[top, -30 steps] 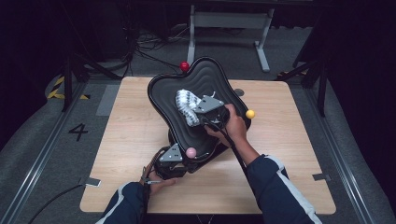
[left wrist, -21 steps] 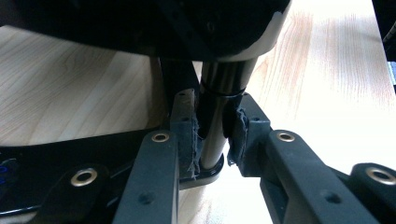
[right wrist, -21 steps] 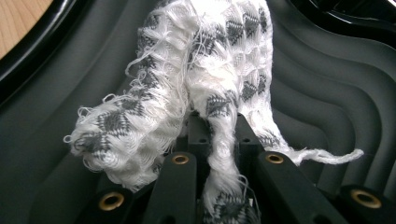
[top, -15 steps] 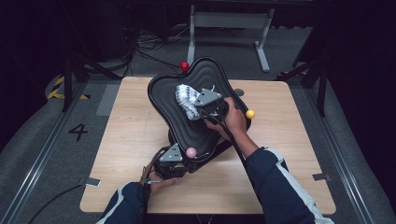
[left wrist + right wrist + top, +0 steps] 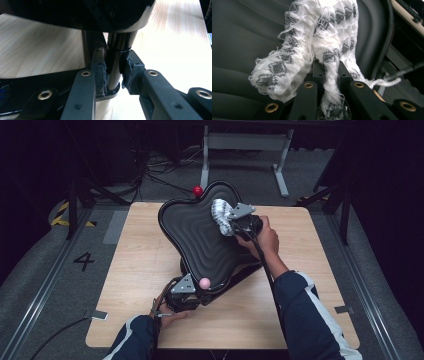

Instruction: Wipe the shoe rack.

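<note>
A black ribbed seat shell [image 5: 197,240] stands tilted on the wooden table [image 5: 135,265]. Its black post [image 5: 113,65] runs between the pads of my left gripper [image 5: 115,72], which is shut on it; in the high view that gripper [image 5: 187,292] sits under the shell's near edge beside a pink ball [image 5: 204,282]. My right gripper [image 5: 232,222] is shut on a white and grey knitted cloth [image 5: 220,212] and presses it against the shell's far right lobe. In the right gripper view the cloth [image 5: 312,45] bunches over the jaws [image 5: 329,72] against the dark ribbed surface [image 5: 242,37].
A red ball [image 5: 198,191] pokes up behind the shell's far edge. A grey metal stand [image 5: 245,142] and cables lie on the floor beyond the table. A painted 4 [image 5: 83,261] marks the floor at the left. Bare tabletop lies left and right of the shell.
My right gripper has slid the cloth across the shell toward its far right lobe. A yellow ball seen by the hand earlier is now covered. The left gripper has kept still on the post.
</note>
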Available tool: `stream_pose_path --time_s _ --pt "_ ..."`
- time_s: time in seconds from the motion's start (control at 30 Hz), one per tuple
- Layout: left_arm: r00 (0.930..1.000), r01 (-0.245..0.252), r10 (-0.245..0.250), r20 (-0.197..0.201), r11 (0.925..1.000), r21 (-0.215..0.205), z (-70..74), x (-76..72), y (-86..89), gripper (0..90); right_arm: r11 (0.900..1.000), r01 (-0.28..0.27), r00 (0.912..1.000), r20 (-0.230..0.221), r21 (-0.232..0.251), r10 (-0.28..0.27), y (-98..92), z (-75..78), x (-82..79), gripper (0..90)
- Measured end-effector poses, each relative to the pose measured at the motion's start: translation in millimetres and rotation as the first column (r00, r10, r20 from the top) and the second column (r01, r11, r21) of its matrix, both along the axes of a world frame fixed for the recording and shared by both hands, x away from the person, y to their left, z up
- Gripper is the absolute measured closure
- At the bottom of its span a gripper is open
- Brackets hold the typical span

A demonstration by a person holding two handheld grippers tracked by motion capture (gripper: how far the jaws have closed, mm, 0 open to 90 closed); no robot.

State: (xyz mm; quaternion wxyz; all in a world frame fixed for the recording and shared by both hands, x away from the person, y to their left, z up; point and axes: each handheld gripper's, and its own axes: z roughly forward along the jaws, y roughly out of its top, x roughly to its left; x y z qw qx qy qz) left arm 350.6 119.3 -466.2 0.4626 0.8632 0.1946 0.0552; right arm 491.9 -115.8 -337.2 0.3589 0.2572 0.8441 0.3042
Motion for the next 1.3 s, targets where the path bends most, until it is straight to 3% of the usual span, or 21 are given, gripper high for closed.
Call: stream_pose_path --time_s 0.23,0.27,0.53,0.67,0.9,1.3 --pt "1.0000 -0.002 0.002 -0.003 1.0000 0.003 0.2 -0.1 0.2 73.7 0.998 0.070 0.9973 -0.021 0.004 -0.070 -30.1 -2.5 13.7 82.1" --pt "1.0000 -0.003 0.003 -0.004 1.0000 0.002 0.2 0.0 0.2 73.7 0.997 0.068 0.9973 -0.029 0.025 -0.067 -34.3 -2.1 15.2 82.1" --pt "0.9999 0.001 -0.001 -0.012 1.0000 0.001 -0.1 0.3 0.5 73.6 0.997 0.057 0.9983 -0.015 0.044 -0.056 -31.4 3.2 13.6 82.0" --pt "0.9999 0.005 -0.005 -0.013 1.0000 -0.001 -0.3 0.9 0.6 73.7 0.998 0.034 0.9993 -0.017 0.058 -0.033 -21.2 4.9 9.0 82.0" --pt "0.9999 0.003 -0.003 -0.011 1.0000 0.000 -0.3 0.7 0.5 73.6 0.997 -0.062 0.9980 0.006 0.044 0.062 15.9 8.3 -9.3 82.0" --pt "0.9999 0.000 0.000 -0.012 1.0000 0.000 -0.4 0.4 0.5 73.6 0.980 -0.198 0.9799 0.026 0.021 0.198 71.3 11.6 -33.9 82.0"
